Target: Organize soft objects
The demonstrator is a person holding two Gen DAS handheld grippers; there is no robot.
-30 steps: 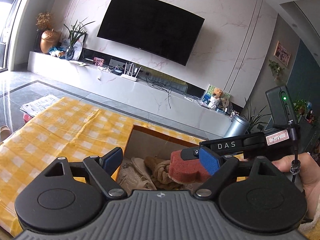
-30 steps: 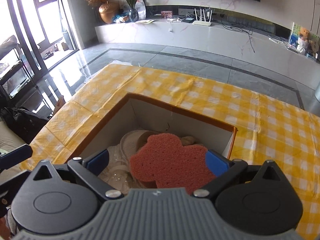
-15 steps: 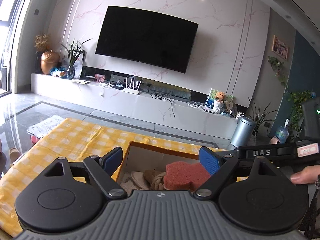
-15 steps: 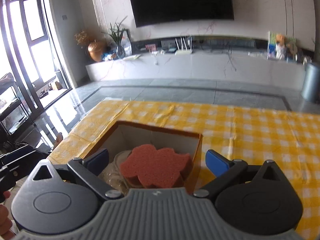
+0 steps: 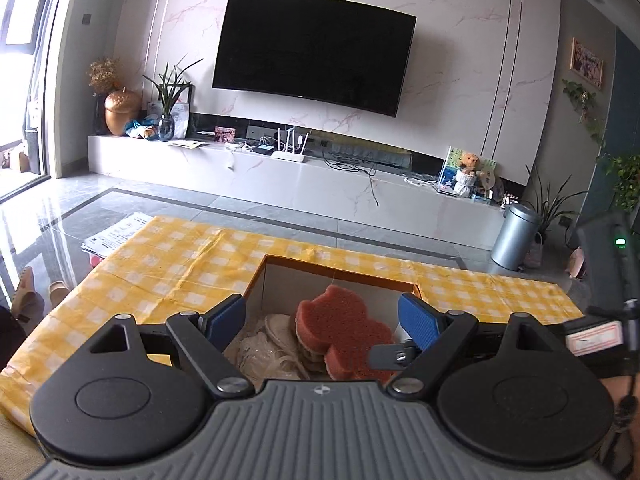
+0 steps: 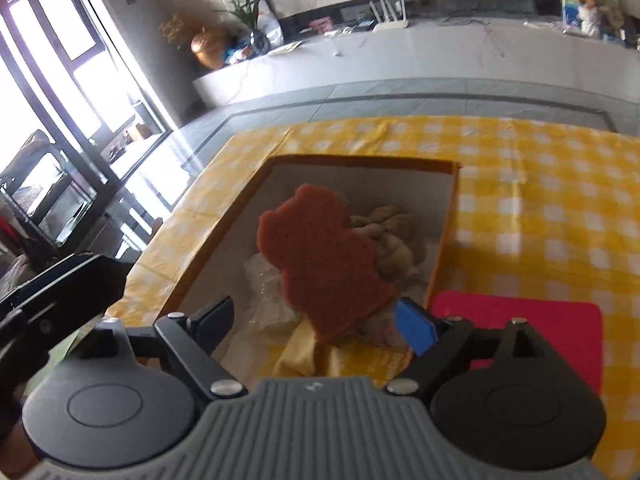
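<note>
An open cardboard box (image 5: 338, 271) (image 6: 360, 160) sits on the yellow checked tablecloth. A red-orange flower-shaped sponge (image 5: 340, 330) (image 6: 320, 264) lies on top of the soft things inside it: beige cloth (image 6: 394, 236), pale round pads (image 5: 280, 330) and clear plastic wrap (image 6: 264, 280). My left gripper (image 5: 322, 320) is open and empty, just in front of the box. My right gripper (image 6: 316, 320) is open and empty, above the box's near edge, with the sponge lying free beyond it. Part of the right gripper shows at the right of the left wrist view (image 5: 600, 320).
A pink mat (image 6: 532, 328) lies on the tablecloth (image 6: 540, 200) right of the box. Beyond the table are grey floor, a white TV bench (image 5: 320, 184), a wall TV, a metal bin (image 5: 514, 236) and papers (image 5: 120, 232) past the table's left edge.
My right gripper let go of the sponge, which now rests in the box. Both grippers drew back from the box, and the right one tilted down and to the left.
</note>
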